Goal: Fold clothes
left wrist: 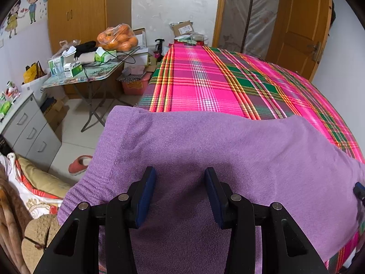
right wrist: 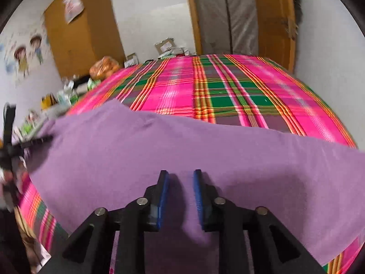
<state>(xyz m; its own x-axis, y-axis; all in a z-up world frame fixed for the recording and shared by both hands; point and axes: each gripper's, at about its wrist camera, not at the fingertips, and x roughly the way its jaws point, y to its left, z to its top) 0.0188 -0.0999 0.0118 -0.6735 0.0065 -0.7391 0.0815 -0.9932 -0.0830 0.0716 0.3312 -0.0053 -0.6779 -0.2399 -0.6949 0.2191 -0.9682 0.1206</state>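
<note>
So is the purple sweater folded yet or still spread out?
Cannot tell for sure. The purple sweater lies flat across the plaid bedsheet, one ribbed edge hanging over the bedside; no fold line shows, but its near part is out of view.

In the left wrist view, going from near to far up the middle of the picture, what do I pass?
Left gripper, jaws apart → purple sweater spread beneath it → pink and green plaid bedcover → boxes and packets past the far end of the bed → white wall.
</note>
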